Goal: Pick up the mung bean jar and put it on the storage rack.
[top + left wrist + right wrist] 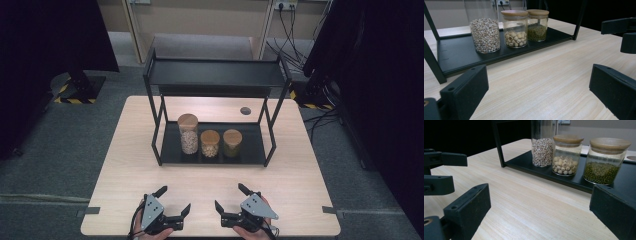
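From above, your left gripper [175, 199] and right gripper [229, 195] rest at the near edge of the table [125, 165], both with jaws wide apart and holding nothing. The 3 jars sit on the bottom shelf of the black rack [250, 145], well apart from you.

In the left gripper view, the tall jar [485, 35] is nearest. Go in low and straight.

In the right gripper view, the green bean jar [606, 161] is nearest. Grab its glass below the lid.
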`<state>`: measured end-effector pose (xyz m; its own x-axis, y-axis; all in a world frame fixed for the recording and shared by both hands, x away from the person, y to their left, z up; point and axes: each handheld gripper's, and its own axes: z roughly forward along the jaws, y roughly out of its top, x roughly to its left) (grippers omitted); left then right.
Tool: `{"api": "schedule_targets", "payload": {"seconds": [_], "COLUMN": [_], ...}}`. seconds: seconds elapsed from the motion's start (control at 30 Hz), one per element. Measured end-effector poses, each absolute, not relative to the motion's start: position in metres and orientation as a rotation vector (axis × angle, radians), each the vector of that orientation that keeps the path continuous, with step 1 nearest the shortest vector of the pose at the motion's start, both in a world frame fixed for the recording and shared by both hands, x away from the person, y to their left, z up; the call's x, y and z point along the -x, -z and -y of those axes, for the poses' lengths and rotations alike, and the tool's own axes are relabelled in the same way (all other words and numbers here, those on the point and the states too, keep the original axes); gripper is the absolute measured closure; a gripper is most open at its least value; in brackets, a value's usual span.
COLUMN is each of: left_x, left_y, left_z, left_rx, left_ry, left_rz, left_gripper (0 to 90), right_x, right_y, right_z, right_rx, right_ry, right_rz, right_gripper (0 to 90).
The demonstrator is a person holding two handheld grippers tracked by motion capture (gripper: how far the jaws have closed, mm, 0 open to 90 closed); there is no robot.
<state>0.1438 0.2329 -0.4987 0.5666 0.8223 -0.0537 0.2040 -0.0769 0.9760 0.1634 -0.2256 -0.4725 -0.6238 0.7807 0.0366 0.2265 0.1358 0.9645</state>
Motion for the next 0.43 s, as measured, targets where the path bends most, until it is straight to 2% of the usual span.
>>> {"api": "schedule_targets", "payload": {"seconds": [0.43], "left_x": [-0.1441], "left_y": [0.4988], "left_z": [-0.2324], "left_rx": [-1.600], "left_ry": [-0.643], "left_rz": [-0.891], "left_gripper": [1.7], "right_x": [-0.1636], "right_y": [0.4727], "right_z": [0.2268], "right_rx": [-0.963], "right_ry": [-1.509], "right_rz": [-1.933], "right_gripper": [3.7]}}
